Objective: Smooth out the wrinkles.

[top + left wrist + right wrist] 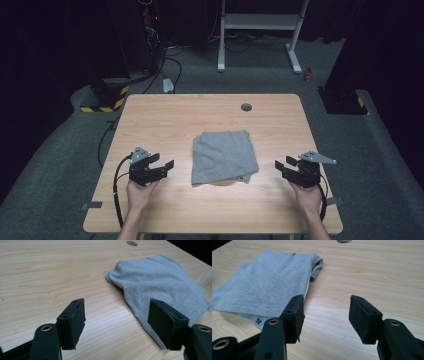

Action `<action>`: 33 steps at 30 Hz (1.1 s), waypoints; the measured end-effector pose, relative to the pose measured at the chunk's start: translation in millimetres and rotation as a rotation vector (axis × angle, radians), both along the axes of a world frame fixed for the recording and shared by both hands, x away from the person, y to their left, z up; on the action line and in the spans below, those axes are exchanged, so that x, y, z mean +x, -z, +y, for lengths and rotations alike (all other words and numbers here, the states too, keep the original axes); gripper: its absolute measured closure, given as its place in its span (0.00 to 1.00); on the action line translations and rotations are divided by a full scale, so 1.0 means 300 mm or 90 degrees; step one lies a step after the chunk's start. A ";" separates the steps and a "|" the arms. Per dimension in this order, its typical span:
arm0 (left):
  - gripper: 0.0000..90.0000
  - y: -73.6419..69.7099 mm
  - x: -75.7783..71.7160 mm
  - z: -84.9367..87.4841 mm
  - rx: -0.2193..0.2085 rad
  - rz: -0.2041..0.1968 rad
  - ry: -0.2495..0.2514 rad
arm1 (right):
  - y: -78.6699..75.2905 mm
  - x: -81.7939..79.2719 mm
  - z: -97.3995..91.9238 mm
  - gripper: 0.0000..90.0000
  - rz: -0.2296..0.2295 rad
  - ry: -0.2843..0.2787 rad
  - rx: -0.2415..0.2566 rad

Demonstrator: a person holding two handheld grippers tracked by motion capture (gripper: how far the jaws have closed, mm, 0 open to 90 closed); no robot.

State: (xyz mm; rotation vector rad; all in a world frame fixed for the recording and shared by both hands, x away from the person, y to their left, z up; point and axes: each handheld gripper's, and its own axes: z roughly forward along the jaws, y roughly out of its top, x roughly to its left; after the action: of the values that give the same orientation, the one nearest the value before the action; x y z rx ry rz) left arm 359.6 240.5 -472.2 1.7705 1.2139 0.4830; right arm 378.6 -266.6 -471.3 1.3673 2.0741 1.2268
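A folded grey cloth (223, 156) lies in the middle of the wooden table (170, 120). My left gripper (165, 164) hovers to the cloth's left, open, nothing between its jaws. My right gripper (283, 164) hovers to the cloth's right, also open and empty. In the left gripper view the cloth (160, 285) lies ahead and to the right, its near edge behind the right pad (162, 322). In the right gripper view the cloth (267, 282) lies ahead on the left, a small printed label (258, 320) showing at its near corner.
A round grey cable hole (246, 106) sits near the table's far edge. Beyond the table stand a white frame (260, 30) and yellow-black striped feet (102, 100). Bare wood lies on both sides of the cloth.
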 end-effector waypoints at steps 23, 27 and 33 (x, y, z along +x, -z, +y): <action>0.33 0.080 -0.024 0.086 0.035 0.033 -0.058 | 0.064 -0.017 -0.072 0.49 0.031 0.042 -0.008; 0.33 0.095 -0.023 0.072 0.064 0.039 -0.050 | 0.082 -0.022 -0.078 0.49 0.038 0.045 -0.017; 0.32 0.120 -0.022 0.051 0.104 0.047 -0.049 | 0.116 -0.033 -0.092 0.48 0.057 0.052 -0.044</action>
State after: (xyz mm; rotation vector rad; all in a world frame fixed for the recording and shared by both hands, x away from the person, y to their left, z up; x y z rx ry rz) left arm 353.0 255.9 -508.3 1.8990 1.3302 0.5797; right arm 368.7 -294.2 -506.2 1.4848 2.0768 1.0689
